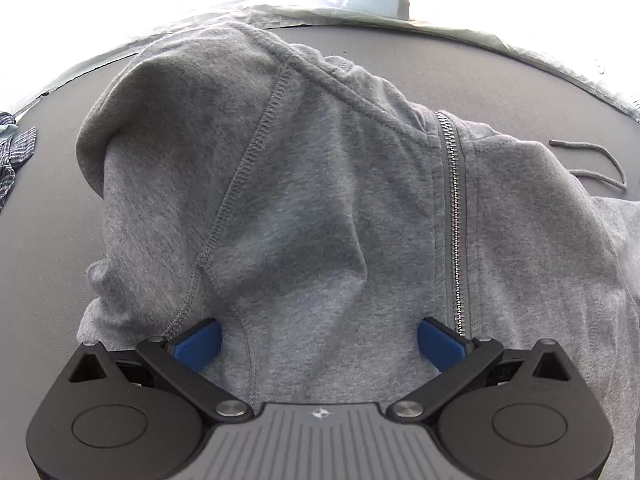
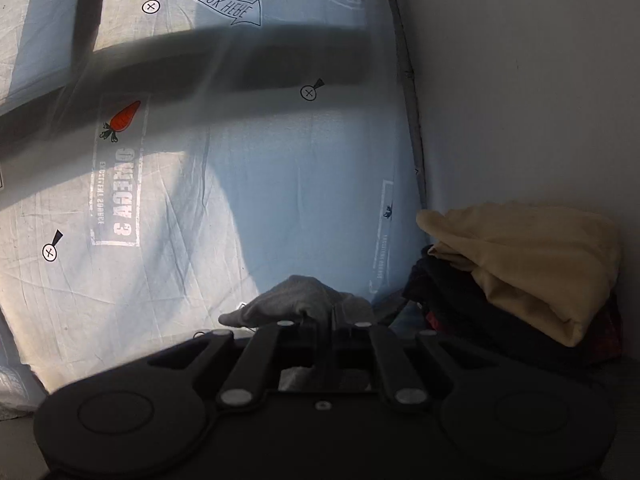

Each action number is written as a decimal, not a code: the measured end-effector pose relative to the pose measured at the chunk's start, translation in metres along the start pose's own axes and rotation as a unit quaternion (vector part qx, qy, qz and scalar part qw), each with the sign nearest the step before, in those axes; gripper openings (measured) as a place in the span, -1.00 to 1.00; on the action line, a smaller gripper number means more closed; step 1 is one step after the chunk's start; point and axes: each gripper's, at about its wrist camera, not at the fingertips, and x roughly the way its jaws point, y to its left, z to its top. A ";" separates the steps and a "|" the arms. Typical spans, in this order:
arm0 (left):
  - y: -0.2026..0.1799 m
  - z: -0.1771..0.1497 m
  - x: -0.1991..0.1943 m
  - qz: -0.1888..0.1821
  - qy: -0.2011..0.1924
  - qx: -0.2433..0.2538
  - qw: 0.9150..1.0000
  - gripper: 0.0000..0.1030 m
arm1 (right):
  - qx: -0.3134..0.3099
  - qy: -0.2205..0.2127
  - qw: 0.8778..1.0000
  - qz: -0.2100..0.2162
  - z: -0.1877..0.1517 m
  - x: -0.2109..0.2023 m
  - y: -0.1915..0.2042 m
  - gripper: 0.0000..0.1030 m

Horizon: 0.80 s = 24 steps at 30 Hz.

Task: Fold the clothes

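L tool (image 1: 320, 344) is hanging fully spread just above grey hoodie (image 1: 320, 200), nothing gripped; hood lying ahead of it, zipper (image 1: 454, 220) by its R finger, all on dark desk (image 1: 40, 260). R tool (image 2: 326, 320) is pinching a grey fabric fold (image 2: 296, 296), jaws clamped; clothes stack (image 2: 520, 272) sitting ahead-R.

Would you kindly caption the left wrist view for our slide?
Open left gripper poised over a grey zip hoodie spread on a dark table.
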 end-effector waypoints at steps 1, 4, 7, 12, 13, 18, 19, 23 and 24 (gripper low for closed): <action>0.000 -0.002 -0.001 0.000 -0.003 0.000 1.000 1.00 | -0.001 0.038 0.999 -0.026 -0.018 0.006 -0.014 -0.86; 0.000 -0.005 -0.002 0.001 -0.004 0.000 1.000 1.00 | -0.002 0.145 0.986 -0.083 -0.078 0.014 -0.051 -0.84; 0.001 -0.003 -0.004 0.001 -0.003 0.000 1.000 1.00 | 0.015 0.196 0.974 -0.112 -0.122 0.003 -0.078 -0.69; 0.008 -0.003 -0.007 0.004 -0.001 -0.002 1.000 1.00 | -0.016 0.192 0.974 -0.123 -0.140 -0.003 -0.081 -0.22; 0.008 -0.003 -0.008 0.005 0.000 -0.002 1.000 1.00 | -0.038 0.187 0.974 -0.120 -0.139 0.000 -0.077 -0.19; -0.001 0.011 0.001 0.006 0.000 -0.002 1.000 1.00 | -0.153 0.185 0.967 -0.090 -0.136 0.024 -0.052 -0.02; -0.002 0.010 0.001 0.006 -0.002 -0.003 1.000 1.00 | -0.186 0.189 0.961 -0.082 -0.136 0.028 -0.047 0.09; -0.004 0.009 0.001 0.008 -0.004 -0.005 1.000 1.00 | -0.307 0.186 0.931 -0.072 -0.144 0.045 -0.026 -0.32; -0.004 0.010 0.001 0.008 -0.004 -0.005 1.000 1.00 | -0.301 0.180 0.933 -0.076 -0.141 0.047 -0.027 -0.65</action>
